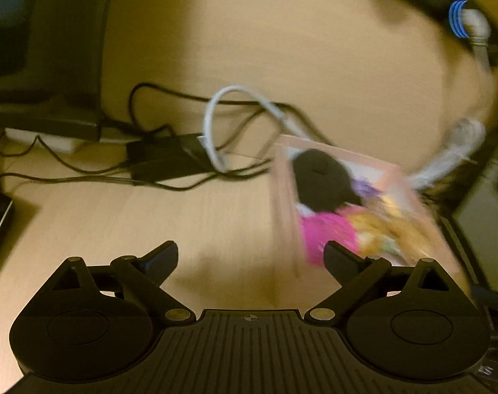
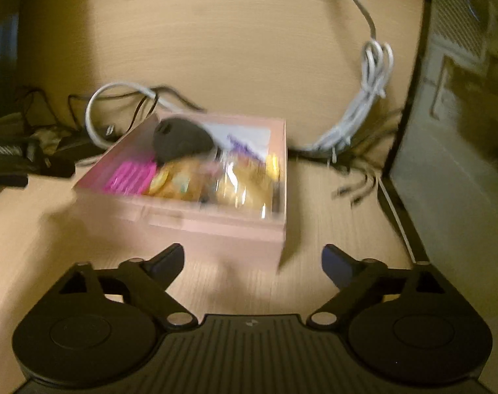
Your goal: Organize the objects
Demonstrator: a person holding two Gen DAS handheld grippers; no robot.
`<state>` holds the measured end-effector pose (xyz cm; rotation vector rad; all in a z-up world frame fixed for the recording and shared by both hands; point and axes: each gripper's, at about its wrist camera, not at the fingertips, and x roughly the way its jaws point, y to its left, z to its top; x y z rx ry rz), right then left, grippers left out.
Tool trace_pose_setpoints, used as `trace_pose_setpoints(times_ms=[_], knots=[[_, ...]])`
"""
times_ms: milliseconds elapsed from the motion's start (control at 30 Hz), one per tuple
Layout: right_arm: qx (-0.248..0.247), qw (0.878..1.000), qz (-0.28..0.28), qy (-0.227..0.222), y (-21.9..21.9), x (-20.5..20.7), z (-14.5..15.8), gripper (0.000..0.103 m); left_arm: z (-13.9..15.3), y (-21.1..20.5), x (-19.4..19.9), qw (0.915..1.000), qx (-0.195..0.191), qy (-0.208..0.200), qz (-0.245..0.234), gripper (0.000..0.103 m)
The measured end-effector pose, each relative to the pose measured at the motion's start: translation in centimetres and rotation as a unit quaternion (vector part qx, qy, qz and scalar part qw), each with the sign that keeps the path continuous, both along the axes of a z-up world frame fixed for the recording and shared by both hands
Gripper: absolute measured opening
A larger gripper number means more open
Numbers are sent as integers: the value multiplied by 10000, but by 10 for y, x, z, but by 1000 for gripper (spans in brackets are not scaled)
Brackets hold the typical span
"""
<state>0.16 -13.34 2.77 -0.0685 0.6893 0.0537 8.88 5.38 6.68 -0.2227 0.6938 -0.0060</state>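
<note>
Black fingers of the right gripper fill the foreground of its own view, spread wide with nothing between them, the bare wooden desk showing through the gap. Just beyond those tips sits the pink box, resting flat on the desk, its near wall facing the camera, and it is packed: a black rounded object at the back of the box, a bright pink item at its front left corner, shiny golden wrapped pieces along its front right. Behind the box a white cable loops over a tangle of black cords, and to the box's right a bundled grey cable lies coiled near the desk's edge. Over to the left gripper, and it too stands wide apart and grips nothing; from there the box appears blurred, just beyond the right-hand finger, and whether the two touch cannot be told. Left of the box, black power bricks lie among the cords.
</note>
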Motion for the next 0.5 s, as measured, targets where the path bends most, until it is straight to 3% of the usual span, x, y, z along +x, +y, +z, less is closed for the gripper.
trace_pose_setpoints(times_ms=[33,133,333,400,500], knots=[[25,9999,-21,105,-2,-10,-3,102,-2,-4,-14,9999,28,-26,-147,99],[243,9991,-91,347,-6,-44,-11,103,-18,-23,-55,9977,247,180,-607,99],[191,9966,-87,794,6,-87,-37,103,-56,-54,-97,9940,520,543,-799,99],[79,9977,-112,664,10,-91,-41,103,-59,-62,-100,9932,784,339,-792,97],[-67,9985,-73,546,13,-87,-41,103,-63,-61,-98,9941,852,163,-658,97]])
